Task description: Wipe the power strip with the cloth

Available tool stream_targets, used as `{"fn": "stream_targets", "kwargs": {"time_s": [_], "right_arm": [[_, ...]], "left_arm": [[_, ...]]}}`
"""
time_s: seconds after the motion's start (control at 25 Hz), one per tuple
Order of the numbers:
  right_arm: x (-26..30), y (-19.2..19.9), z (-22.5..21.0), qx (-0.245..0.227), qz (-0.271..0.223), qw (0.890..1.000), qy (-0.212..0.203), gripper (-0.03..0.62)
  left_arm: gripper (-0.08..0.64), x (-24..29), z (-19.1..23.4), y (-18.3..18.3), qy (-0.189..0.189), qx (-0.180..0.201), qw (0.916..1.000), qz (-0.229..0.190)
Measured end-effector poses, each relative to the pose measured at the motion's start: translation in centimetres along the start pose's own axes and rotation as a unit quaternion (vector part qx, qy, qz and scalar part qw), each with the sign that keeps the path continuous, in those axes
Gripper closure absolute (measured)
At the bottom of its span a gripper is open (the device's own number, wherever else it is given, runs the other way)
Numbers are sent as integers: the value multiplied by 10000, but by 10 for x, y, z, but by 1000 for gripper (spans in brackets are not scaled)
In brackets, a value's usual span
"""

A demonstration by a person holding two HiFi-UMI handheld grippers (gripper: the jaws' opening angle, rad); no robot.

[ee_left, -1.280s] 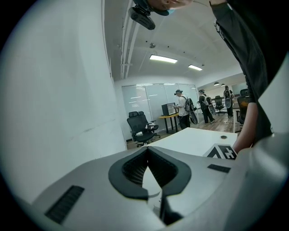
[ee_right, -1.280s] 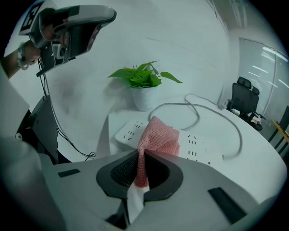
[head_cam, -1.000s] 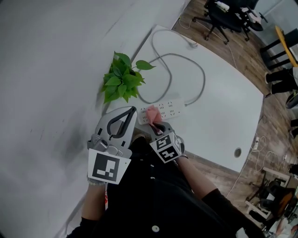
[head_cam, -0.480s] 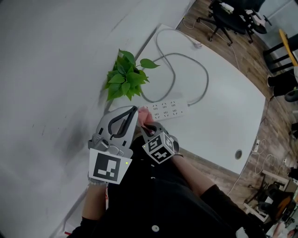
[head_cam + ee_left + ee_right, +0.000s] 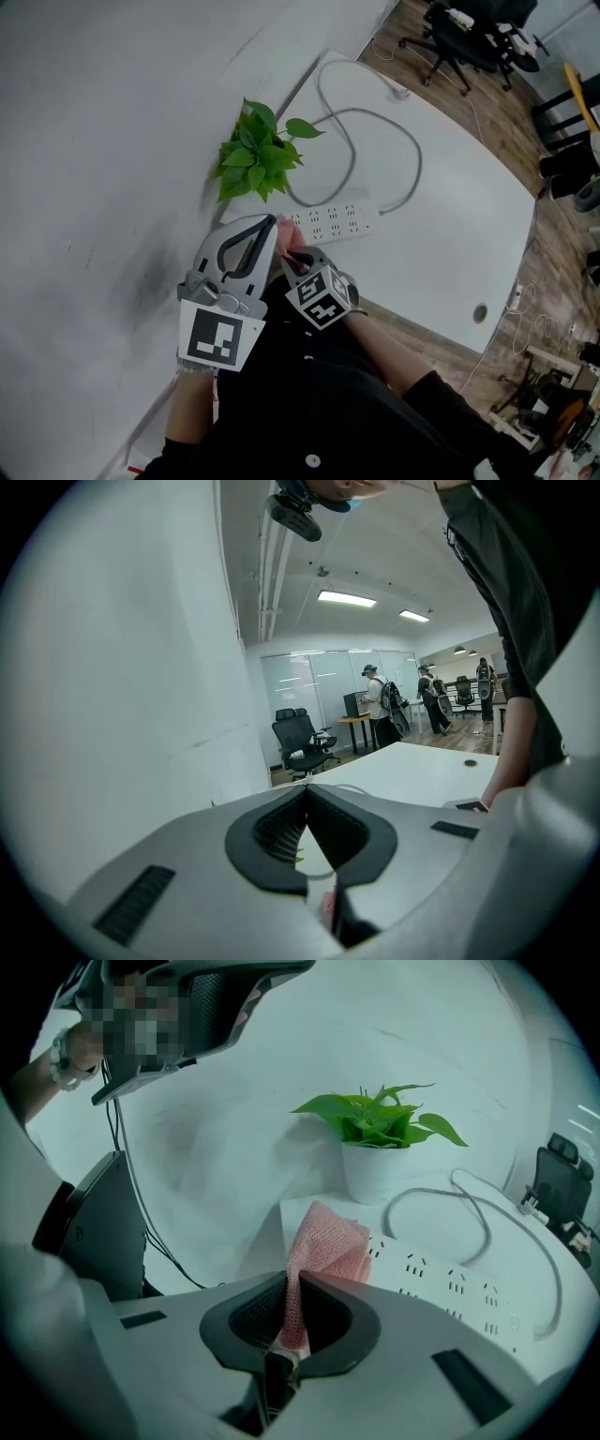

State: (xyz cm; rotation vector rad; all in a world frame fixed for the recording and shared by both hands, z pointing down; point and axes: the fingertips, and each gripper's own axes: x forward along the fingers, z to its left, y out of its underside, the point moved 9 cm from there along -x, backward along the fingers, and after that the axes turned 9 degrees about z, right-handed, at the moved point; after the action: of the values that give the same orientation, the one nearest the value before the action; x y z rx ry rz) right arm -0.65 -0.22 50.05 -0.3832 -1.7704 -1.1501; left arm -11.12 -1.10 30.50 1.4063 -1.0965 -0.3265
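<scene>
My right gripper (image 5: 292,1281) pinches the pink cloth (image 5: 326,1241) over the near end of the power strip (image 5: 450,1290), mid-frame on the bench (image 5: 450,244), while my left gripper (image 5: 306,794), pressed together and empty, steadies nothing, so a wipe could shove the strip toward the plant (image 5: 380,1124).

Left gripper (image 5: 305,789) fingers together, right gripper (image 5: 291,1277) clamped.

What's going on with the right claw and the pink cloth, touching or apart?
Touching. The right gripper view shows the right claw shut on the pink cloth, with the fabric pinched between its jaws and sticking out past them.
</scene>
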Motion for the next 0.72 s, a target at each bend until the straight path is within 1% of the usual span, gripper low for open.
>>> {"fn": "stream_targets", "kwargs": {"time_s": [0.2,0.32,0.52,0.72], "right_arm": [[-17,4,-3,1,-135,9998,129,543],[-38,8,-11,152,-278,9991,264,543],[-70,22,-39,562,-410,9947,752,543],[-99,40,-79,968,-390,9848,1386,543]], "left_arm": [[546,6,-3,-4,137,32,9999,-75],[545,10,-5,-8,237,71,9996,-144],[546,18,-9,-12,407,138,9988,-248],[546,20,-12,-17,497,218,9980,-326]]}}
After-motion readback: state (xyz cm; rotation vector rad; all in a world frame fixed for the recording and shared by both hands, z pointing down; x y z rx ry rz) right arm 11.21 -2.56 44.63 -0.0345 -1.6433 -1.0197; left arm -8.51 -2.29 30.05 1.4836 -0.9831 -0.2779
